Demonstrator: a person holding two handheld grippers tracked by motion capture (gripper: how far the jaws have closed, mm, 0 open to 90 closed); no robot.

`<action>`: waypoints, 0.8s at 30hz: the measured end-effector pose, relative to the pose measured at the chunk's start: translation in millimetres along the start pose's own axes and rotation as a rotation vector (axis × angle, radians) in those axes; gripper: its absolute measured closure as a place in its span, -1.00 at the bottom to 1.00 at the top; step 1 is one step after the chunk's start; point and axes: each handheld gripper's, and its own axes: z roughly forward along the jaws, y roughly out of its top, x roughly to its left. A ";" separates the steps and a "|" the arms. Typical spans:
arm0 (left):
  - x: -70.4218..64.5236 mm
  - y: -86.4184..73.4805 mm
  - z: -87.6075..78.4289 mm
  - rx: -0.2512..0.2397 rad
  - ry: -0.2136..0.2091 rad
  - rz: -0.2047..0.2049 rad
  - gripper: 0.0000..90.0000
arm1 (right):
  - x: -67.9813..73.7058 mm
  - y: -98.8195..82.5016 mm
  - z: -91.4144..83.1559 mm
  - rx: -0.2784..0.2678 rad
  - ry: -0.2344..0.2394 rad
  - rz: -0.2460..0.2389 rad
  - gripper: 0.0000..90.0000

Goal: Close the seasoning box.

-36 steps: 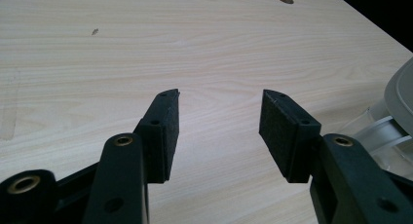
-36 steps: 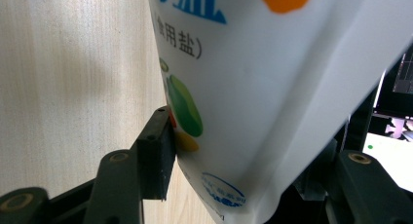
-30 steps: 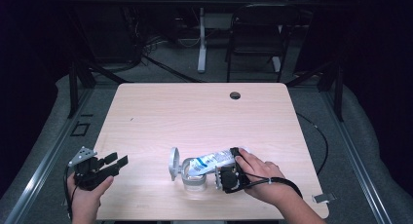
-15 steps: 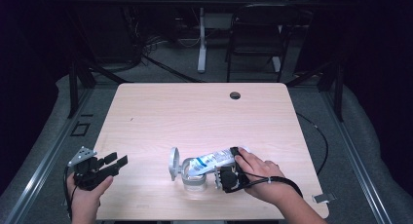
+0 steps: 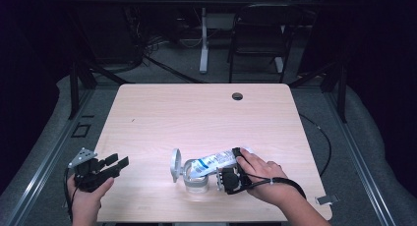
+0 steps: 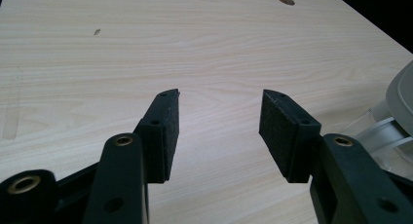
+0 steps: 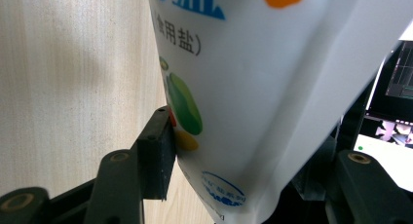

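Note:
A white salt bag with blue print lies tilted, its low end over the mouth of a clear glass jar. The jar's hinged lid stands open to its left. My right gripper is shut on the bag; in the right gripper view the left pad presses the bag and the bag hides the other pad. My left gripper rests near the table's front left corner, open with nothing between its fingers. The jar shows at the right edge of the left gripper view.
The light wooden table has a round cable hole near its far edge. Beyond the table stand a chair and a white post. A cable loops off the right side.

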 end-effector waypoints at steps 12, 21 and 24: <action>0.1 0.0 -0.3 0.000 0.001 -0.002 0.10 | -1.3 1.2 -1.4 0.022 -0.007 -0.025 -0.03; 0.1 0.1 -0.5 -0.002 0.002 -0.002 0.10 | -1.7 1.8 -2.3 0.031 -0.018 -0.046 -0.03; 0.0 0.2 -0.6 -0.004 0.001 -0.001 0.10 | -2.0 2.0 -2.7 0.032 -0.019 -0.050 -0.03</action>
